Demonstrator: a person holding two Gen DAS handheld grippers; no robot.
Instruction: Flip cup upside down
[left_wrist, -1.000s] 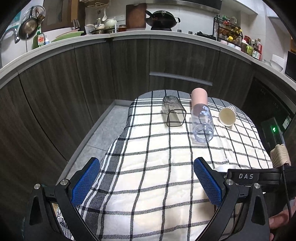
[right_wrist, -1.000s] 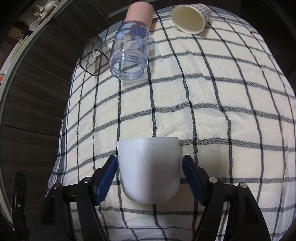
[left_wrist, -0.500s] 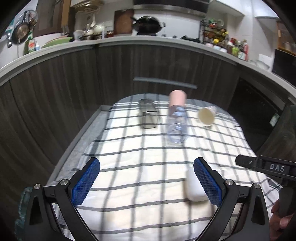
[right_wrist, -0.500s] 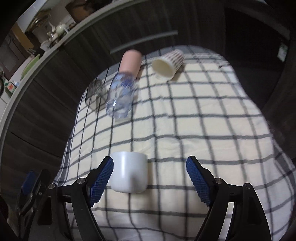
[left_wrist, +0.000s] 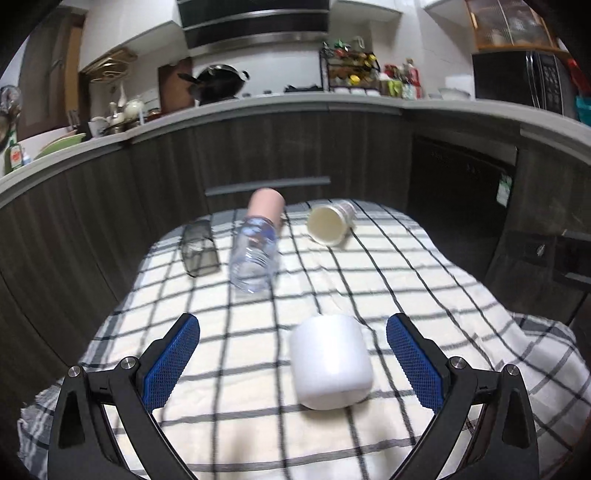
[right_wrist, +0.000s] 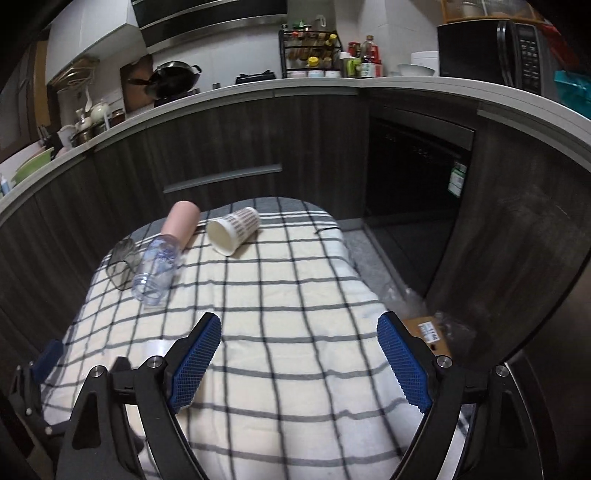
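Observation:
A plain white cup (left_wrist: 330, 360) stands on the checked cloth (left_wrist: 424, 280) with its rounded closed end up and its wider end on the cloth. It sits between the blue pads of my left gripper (left_wrist: 291, 365), nearer the right pad, and neither pad touches it. The left gripper is open. My right gripper (right_wrist: 299, 360) is open and empty above the cloth (right_wrist: 295, 295). In the right wrist view only a white sliver of the cup (right_wrist: 157, 347) shows, left of the left finger.
Lying on their sides at the far end of the cloth are a dark glass tumbler (left_wrist: 199, 249), a clear bottle with a pink cap (left_wrist: 256, 243) and a patterned paper cup (left_wrist: 330, 225). Dark kitchen cabinets (left_wrist: 295, 155) curve behind. A cardboard box (right_wrist: 430, 332) lies on the floor at right.
My right gripper let go of the white cup, pulled back and rose; the cup slid out of its view to the left. My left gripper swung right, so the cup now lies between its pads.

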